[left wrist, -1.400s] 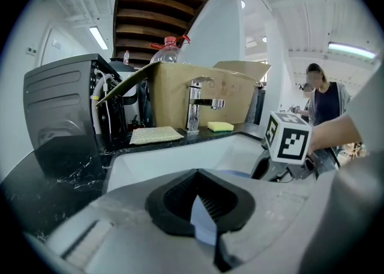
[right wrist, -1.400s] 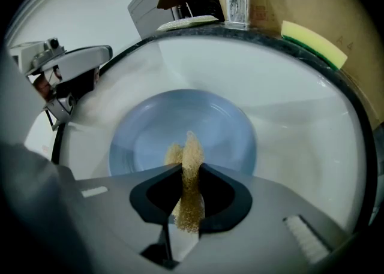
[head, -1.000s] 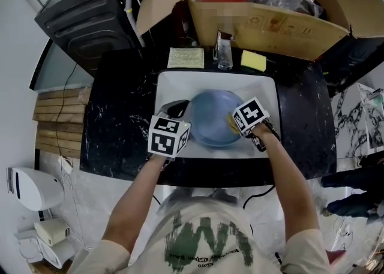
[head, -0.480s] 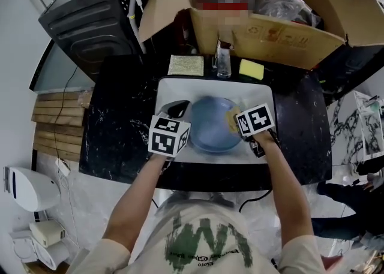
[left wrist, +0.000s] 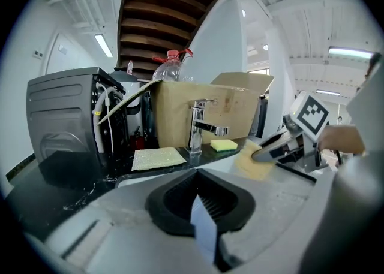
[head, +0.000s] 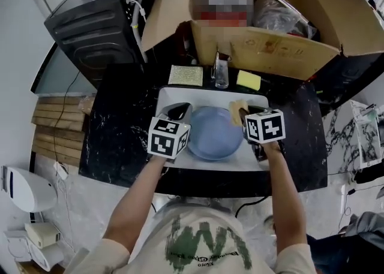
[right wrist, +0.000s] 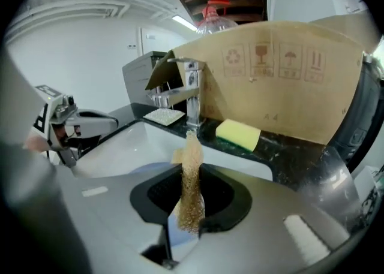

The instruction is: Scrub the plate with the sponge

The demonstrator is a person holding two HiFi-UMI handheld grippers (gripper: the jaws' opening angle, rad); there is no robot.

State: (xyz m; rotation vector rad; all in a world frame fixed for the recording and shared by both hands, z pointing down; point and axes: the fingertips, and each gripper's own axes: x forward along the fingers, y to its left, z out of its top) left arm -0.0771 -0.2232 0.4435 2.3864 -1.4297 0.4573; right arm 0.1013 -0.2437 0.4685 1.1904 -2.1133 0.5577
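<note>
Blue plate in white sink, black desk.
Left claw clenched on the plate's left rim; right claw grasping tan sponge, upright by the plate's far-right rim. Yellow sponge beside faucet.

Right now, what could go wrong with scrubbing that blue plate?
1. The left gripper pinches the plate only by its thin rim. A hard push could make it slip or tip in the sink.
2. The sponge is thin and floppy, nipped by one end in the right gripper. It may fold or slide out.
3. The faucet stands close behind the sponge, so a wide swing might bump it.
</note>
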